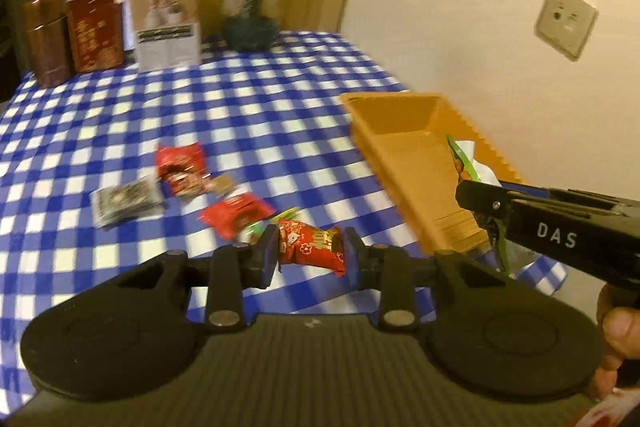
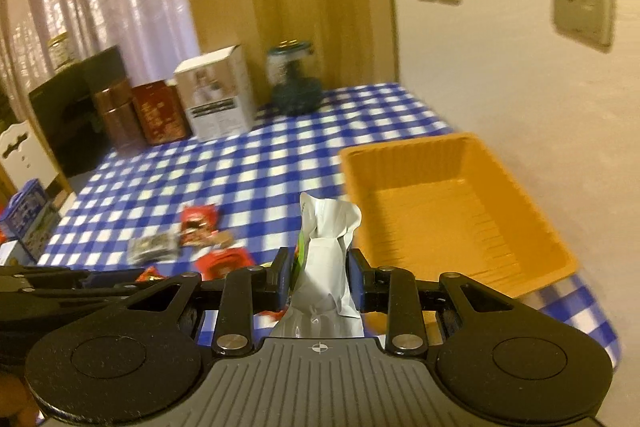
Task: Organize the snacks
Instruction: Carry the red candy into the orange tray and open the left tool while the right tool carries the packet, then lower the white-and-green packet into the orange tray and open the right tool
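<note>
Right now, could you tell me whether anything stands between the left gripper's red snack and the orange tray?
Partly: the right gripper, shut on a white packet, hangs over the orange tray's near end; the far end looks open to the red snack.

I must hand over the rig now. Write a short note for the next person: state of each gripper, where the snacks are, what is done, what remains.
Left gripper: shut on a red snack packet, held above the table edge.
Right gripper: shut on a white and green snack bag, beside the near-left corner of the orange tray.
Tray: looks empty in the right wrist view; nothing placed yet.
On the checkered tablecloth: two red packets, a grey packet, a small brown piece.
Left to do: probably drop both held snacks into the tray, then collect the loose ones.
</note>
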